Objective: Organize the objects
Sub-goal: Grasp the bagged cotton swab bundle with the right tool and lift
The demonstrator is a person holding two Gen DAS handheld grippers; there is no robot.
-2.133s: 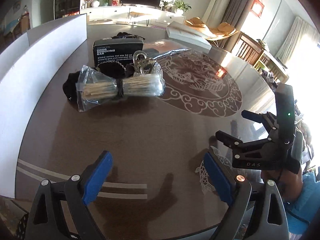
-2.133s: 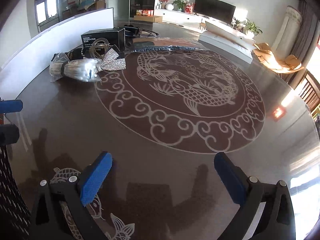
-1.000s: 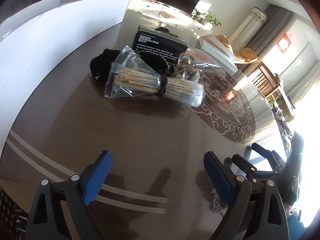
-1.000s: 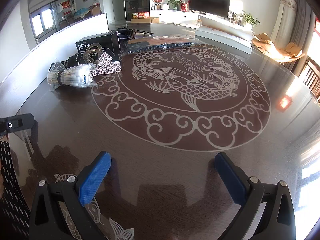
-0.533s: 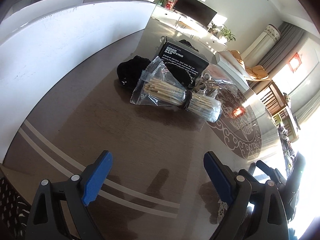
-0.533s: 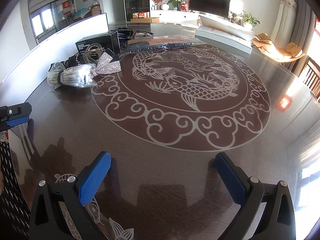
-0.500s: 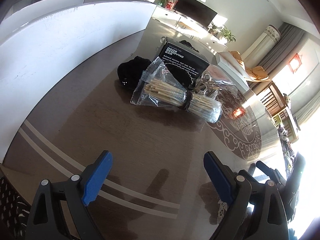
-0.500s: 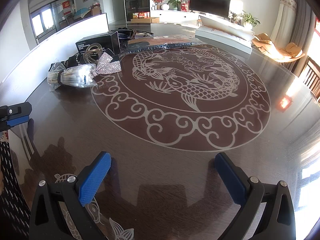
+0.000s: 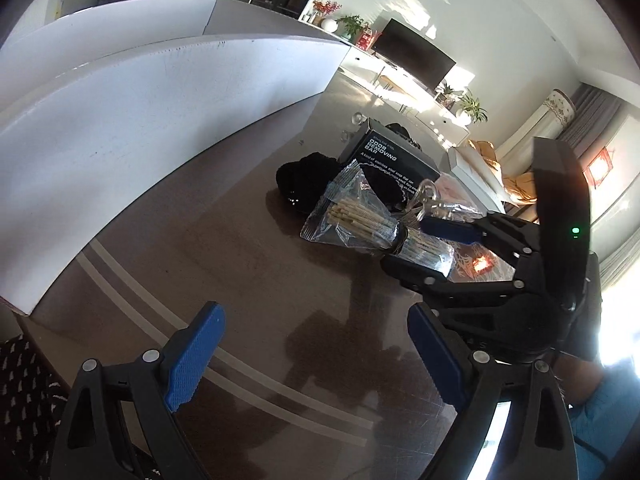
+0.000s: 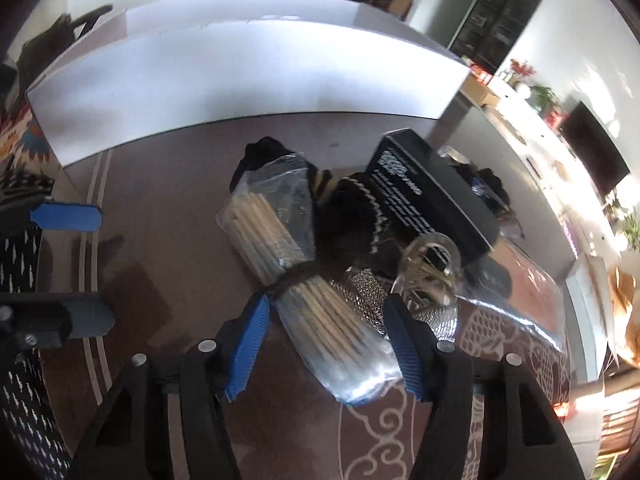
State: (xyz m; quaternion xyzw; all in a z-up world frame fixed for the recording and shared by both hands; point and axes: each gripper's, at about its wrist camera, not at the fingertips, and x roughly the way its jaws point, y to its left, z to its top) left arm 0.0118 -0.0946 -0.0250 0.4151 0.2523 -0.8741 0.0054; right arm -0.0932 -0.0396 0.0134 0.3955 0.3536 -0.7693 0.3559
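Observation:
A clear bag of wooden sticks, tied round the middle with a dark band, lies on the brown table. My right gripper straddles the bag's near half and its jaws are closing; a sliver of table still shows beside the left pad. The left wrist view shows the right gripper reaching in from the right. My left gripper hangs open over bare table, short of the bag, with nothing between its fingers.
Behind the bag lie a black cloth, a black box with white lettering, a clear ring on a sparkly bow and a long clear packet. A white board wall curves along the table's far left.
My right gripper swung left across the table to the bag, rolled, and narrowed its jaws around it. The left gripper shifted slightly and stays open.

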